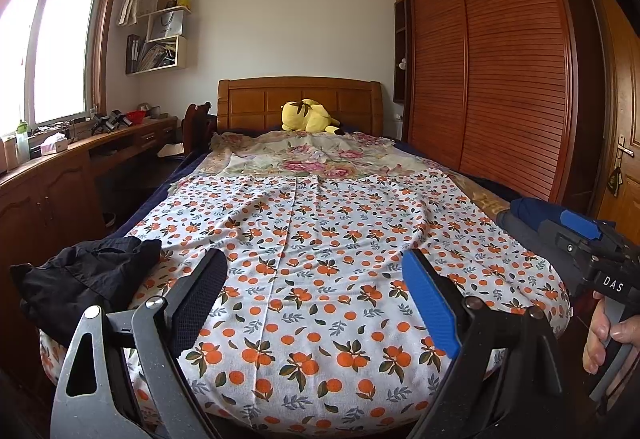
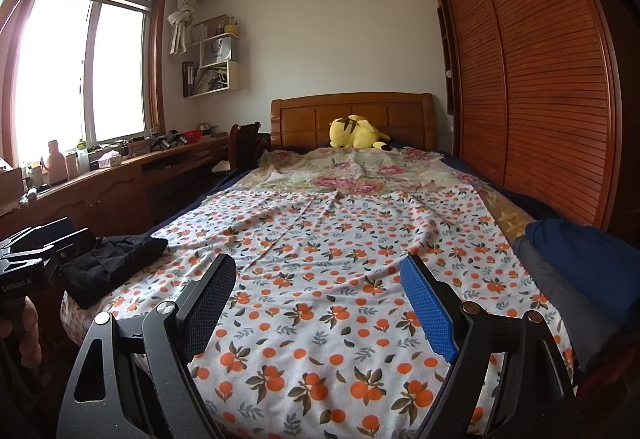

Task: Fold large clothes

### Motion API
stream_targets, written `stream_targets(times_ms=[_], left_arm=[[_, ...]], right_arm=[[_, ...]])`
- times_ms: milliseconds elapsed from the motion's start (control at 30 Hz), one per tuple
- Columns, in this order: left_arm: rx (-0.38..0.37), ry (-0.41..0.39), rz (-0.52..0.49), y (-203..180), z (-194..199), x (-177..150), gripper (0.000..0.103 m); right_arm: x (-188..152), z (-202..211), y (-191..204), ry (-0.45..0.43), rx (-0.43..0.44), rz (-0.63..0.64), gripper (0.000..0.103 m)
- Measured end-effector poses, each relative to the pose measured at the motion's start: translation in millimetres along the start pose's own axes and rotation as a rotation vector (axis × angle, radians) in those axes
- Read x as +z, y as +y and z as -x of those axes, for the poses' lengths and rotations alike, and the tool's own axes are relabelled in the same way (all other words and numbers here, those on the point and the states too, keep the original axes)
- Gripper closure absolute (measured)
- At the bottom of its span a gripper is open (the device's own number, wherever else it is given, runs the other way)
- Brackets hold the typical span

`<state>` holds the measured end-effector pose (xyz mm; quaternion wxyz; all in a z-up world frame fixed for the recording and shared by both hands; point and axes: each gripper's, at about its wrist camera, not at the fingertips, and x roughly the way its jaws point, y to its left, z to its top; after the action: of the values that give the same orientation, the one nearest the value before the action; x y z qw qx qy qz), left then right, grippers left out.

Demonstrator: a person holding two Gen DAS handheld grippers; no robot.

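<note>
Black garment (image 1: 86, 277): lay crumpled at the near left corner of the bed (image 1: 120, 229), partly hanging over its left edge; it touched neither claw.
Left claw (image 1: 316, 293): hovered over the near end of the bed, its black-padded finger (image 1: 200, 299) and blue-padded finger (image 1: 430, 305) set wide apart with only the sheet showing between them.
Orange-print sheet (image 1: 320, 239): covered the near half of the bed from the left edge to the right, lying mostly flat with a crease running down its middle.
Floral cover (image 1: 304, 155): spread across the far half of the bed, meeting the sheet's far edge.
Yellow plush toy (image 1: 308, 115): rested at the far end of the bed, against the wooden headboard (image 1: 256, 99).
Right claw (image 2: 320, 295): hovered over the near end of the bed, fingers spread wide and gripping nothing; in the left wrist view its body (image 1: 592, 255) sat past the right edge, with a hand (image 1: 604, 331) on its handle.
Navy and grey garments (image 2: 576, 271): bunched at the near right edge of the bed, just beside the right claw's blue pad (image 2: 430, 305); whether they touched could not be told.
Louvred wardrobe (image 2: 532, 79): stood along the bed's right side.
</note>
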<state>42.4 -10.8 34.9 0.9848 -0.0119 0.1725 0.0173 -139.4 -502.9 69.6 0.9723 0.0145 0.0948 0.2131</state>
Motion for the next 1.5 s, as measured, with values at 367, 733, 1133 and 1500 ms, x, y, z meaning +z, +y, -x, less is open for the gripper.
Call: stream_targets(times_ms=[367,733,1133,1500], left_arm=[[-0.003,0.006,0.001,-1.9,-0.9,-2.5,0.013],[-0.004,0.007,0.002,-2.3,-1.2,-3.0,0.013],[-0.003,0.007,0.001,-1.2,-1.1,-2.0,0.013],[-0.003,0.007,0.001,-1.6,-1.2,-1.7,0.013]], right_arm=[[0.0,3.2,-2.1,-0.002,-0.006,0.009,0.017],[0.6,3.1,-3.2,-0.001,-0.004,0.007,0.017],[0.3,2.5,-3.7,0.002,-0.002,0.005,0.017],[0.1,3.0,-2.6,0.004,0.000,0.005,0.017]])
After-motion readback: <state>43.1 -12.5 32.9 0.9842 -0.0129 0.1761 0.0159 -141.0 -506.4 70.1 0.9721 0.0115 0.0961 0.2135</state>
